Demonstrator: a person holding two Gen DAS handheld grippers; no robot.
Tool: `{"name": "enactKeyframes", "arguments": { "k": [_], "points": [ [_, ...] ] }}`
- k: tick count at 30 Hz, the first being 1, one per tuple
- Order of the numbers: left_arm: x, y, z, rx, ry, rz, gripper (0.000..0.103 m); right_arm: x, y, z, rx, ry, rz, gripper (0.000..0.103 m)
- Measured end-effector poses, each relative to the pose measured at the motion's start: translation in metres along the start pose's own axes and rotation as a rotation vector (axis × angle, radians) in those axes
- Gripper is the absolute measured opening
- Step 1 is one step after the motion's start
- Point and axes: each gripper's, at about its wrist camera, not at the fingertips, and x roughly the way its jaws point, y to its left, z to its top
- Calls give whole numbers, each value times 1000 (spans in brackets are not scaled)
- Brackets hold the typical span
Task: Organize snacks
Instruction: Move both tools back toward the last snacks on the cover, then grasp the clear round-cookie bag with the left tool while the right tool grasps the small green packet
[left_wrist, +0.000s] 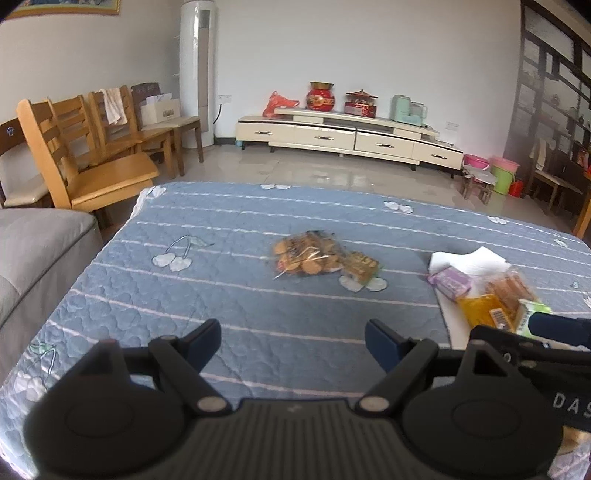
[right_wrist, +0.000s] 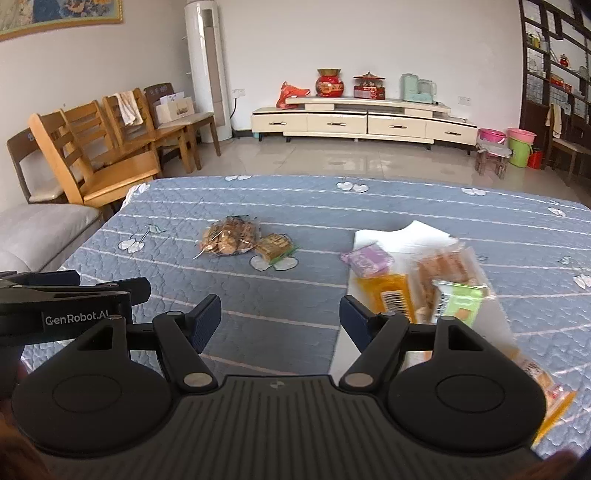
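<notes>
Blue quilted bench cover (right_wrist: 258, 295) carries a white sheet (right_wrist: 406, 230) already holding four snack packets, while a biscuit bag (right_wrist: 229, 238) and small packet (right_wrist: 275, 245) lie unsorted well left of it; left gripper (left_wrist: 293, 341) and right gripper (right_wrist: 280, 319) hover with fingers wide, empty.

The right tool (right_wrist: 280, 317) hides part of the blurred orange packet (right_wrist: 391, 295).
</notes>
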Motion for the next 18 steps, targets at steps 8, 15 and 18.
{"name": "enactKeyframes", "arguments": {
  "k": [8, 15, 18],
  "points": [
    [40, 19, 11, 30, -23, -2, 95, 23, 4, 2, -10, 20, 12, 89],
    [101, 22, 39, 302, -72, -103, 102, 31, -9, 5, 6, 29, 12, 89],
    [128, 16, 50, 410, -73, -123, 102, 35, -14, 6, 20, 39, 13, 89]
  ]
}}
